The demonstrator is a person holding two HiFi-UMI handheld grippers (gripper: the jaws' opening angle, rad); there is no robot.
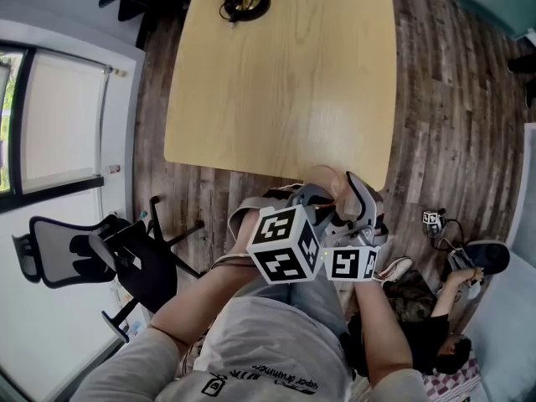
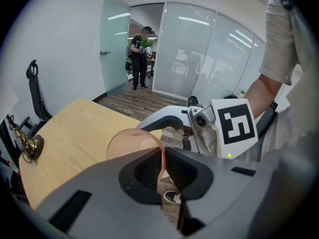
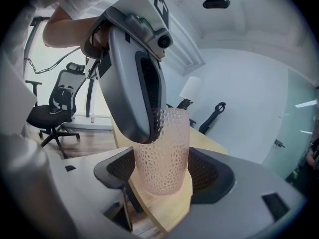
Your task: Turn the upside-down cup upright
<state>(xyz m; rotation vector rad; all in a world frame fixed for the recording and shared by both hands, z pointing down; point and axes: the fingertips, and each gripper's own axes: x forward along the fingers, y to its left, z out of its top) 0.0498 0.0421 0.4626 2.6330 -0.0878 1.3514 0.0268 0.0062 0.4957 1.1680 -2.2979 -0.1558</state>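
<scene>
A pink see-through cup (image 3: pixel 162 153) with a honeycomb pattern hangs in the air just off the near edge of the wooden table (image 1: pixel 276 82). My left gripper (image 2: pixel 162 156) is shut on the cup's thin wall at the rim (image 2: pixel 130 142). In the right gripper view that rim is on top, and the left gripper's fingers (image 3: pixel 134 83) come down onto it. My right gripper (image 3: pixel 162 169) spans the cup's body, a pad against each side. In the head view both marker cubes sit close together, and only a sliver of the cup (image 1: pixel 339 187) shows between the grippers.
A small dark object with a yellow part (image 1: pixel 243 2) lies at the table's far edge. A black office chair (image 1: pixel 84 249) stands to the left on the wood floor. One person sits on the floor at lower right (image 1: pixel 435 342); another stands by the glass partition (image 2: pixel 139 49).
</scene>
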